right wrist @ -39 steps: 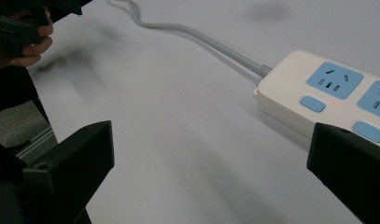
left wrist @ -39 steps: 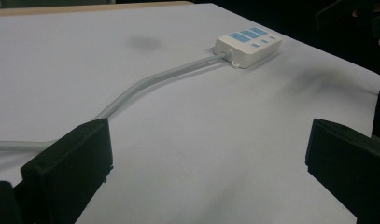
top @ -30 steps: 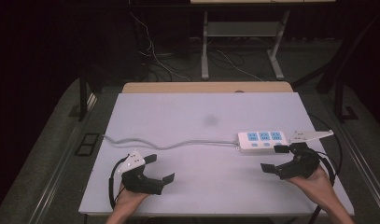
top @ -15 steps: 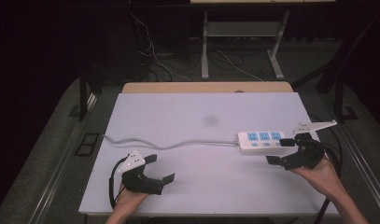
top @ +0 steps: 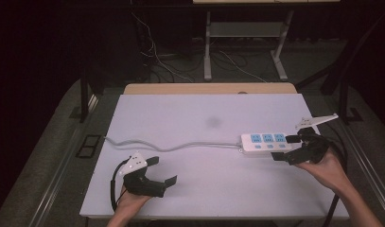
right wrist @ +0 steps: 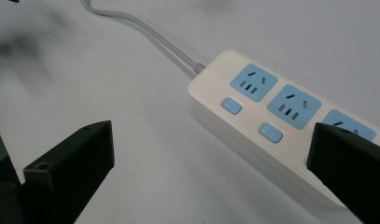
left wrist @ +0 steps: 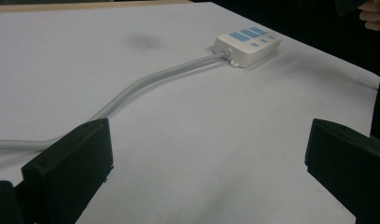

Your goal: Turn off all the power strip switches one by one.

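Right gripper [top: 288, 147]: now up beside the power strip's [top: 266, 142] right end, moved in from nearer the tabletop's front edge.
Jaws: spread, flanking that end.

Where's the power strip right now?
High view: the power strip lies at the table's right side, just left of the open right gripper.

power strip's [right wrist: 276, 126] third socket behind right tongs [right wrist: 211, 172], cable [left wrist: 131, 91] end cut off

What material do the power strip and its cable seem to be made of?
The power strip looks like hard moulded plastic: smooth cream-white body with a slight sheen, light blue socket faces and buttons. Its cable seems to be rubber or soft plastic, matte grey, since it lies in loose curves on the table.
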Available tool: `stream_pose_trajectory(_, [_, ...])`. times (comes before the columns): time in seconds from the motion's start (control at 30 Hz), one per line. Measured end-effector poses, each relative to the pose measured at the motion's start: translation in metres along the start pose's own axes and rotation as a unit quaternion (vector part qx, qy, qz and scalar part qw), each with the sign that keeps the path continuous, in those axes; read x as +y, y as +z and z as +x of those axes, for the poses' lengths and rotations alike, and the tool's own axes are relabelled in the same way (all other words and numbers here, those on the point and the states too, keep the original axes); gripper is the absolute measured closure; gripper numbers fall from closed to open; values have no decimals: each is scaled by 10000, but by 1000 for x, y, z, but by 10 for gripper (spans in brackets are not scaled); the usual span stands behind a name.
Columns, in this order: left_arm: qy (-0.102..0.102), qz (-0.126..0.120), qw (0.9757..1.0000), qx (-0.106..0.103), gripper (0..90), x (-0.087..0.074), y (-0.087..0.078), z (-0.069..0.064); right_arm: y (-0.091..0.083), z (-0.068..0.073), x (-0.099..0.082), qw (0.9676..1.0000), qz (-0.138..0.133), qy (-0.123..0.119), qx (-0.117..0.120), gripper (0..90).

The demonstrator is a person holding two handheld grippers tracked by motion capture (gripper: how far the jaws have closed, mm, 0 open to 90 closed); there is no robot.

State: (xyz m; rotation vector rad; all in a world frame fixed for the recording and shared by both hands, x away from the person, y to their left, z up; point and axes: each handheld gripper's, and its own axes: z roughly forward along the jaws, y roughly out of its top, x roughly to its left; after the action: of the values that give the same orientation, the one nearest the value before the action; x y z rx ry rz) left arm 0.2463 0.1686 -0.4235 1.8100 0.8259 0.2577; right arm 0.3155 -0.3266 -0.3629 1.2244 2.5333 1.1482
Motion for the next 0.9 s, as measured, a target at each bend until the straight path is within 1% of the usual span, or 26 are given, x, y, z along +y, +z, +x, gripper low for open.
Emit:
stream_pose_trajectory(0.1, [7, 11, 10000, -3, 0, 0, 0, 0, -1, -4, 3, 9999, 81, -21, -91, 5])
stream_pose_trajectory(0.2, [3, 18, 10000, 6, 0, 0, 0, 0, -1, -8, 5, 9998, 125, -31, -119, 6])
stream_pose_trajectory(0.37, [9, 37, 10000, 53, 0, 0, 0, 0, 3, -16, 9, 9992, 325, -23, -239, 6])
stream_pose_trajectory(0.43, [-9, 26, 10000, 56, 0, 0, 0, 1, 5, -18, 11, 9985, 421, -55, -345, 6])
stream_pose_trajectory(0.47, [-14, 23, 10000, 56, 0, 0, 0, 1, 6, -19, 12, 9980, 461, -69, -419, 42])
stream_pose_trajectory(0.5, [-13, 27, 10000, 52, 0, 0, 0, 1, 6, -20, 12, 9980, 459, -96, -413, 68])
stream_pose_trajectory(0.53, [-1, 43, 10000, 60, 0, 0, 0, 1, 6, -21, 12, 9981, 438, -129, -414, 68])
stream_pose_trajectory(0.67, [1, 80, 9999, 73, 0, 0, 1, 1, 6, -27, 13, 9977, 461, -112, -486, 69])
stream_pose_trajectory(0.7, [-7, 74, 9999, 72, 0, 0, 1, 1, 7, -29, 13, 9976, 459, -116, -508, 94])
stream_pose_trajectory(0.73, [-3, 74, 9999, 75, 0, 0, 1, 1, 6, -30, 13, 9978, 437, -98, -489, 167])
stream_pose_trajectory(0.77, [-6, 70, 9999, 77, 0, 0, 1, 1, 6, -32, 13, 9980, 395, -89, -475, 172])
stream_pose_trajectory(0.8, [-9, 65, 9999, 78, 0, 0, 0, 1, 6, -34, 14, 9979, 385, -83, -516, 192])
stream_pose_trajectory(0.83, [-11, 63, 9999, 79, 0, 0, 0, 1, 6, -36, 14, 9979, 376, -57, -516, 262])
stream_pose_trajectory(0.9, [-16, 69, 9999, 82, 0, 0, 0, 1, 6, -38, 14, 9981, 348, -13, -516, 349])
